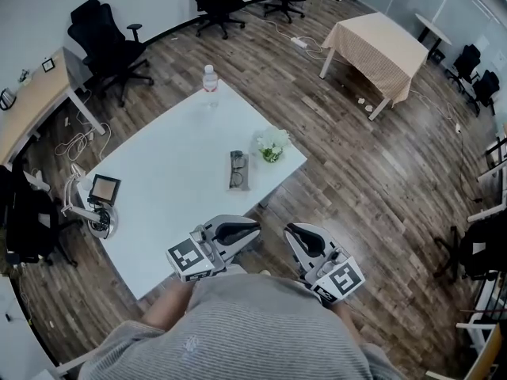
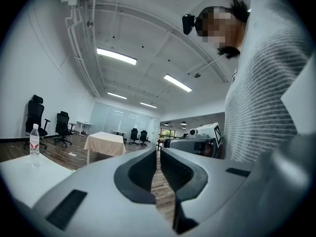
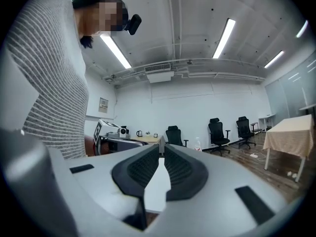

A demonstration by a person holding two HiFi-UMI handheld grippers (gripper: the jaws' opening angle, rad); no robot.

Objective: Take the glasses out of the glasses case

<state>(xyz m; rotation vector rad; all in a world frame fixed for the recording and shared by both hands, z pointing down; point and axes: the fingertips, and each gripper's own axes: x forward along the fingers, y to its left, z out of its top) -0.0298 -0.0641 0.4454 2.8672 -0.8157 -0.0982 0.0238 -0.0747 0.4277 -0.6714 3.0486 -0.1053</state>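
Note:
The glasses case lies open on the white table, near its right edge, and dark-framed glasses rest in it. Both grippers hang close to my body, off the table's near corner and well short of the case. In the head view my left gripper points right and my right gripper points left, their tips facing each other. The left gripper has its jaws together with nothing between them. So does the right gripper. Neither gripper view shows the case.
A small pot of white flowers stands just right of the case. A water bottle is at the table's far corner. A clamp-on device sits on the left edge. Office chairs and a cloth-covered table stand beyond.

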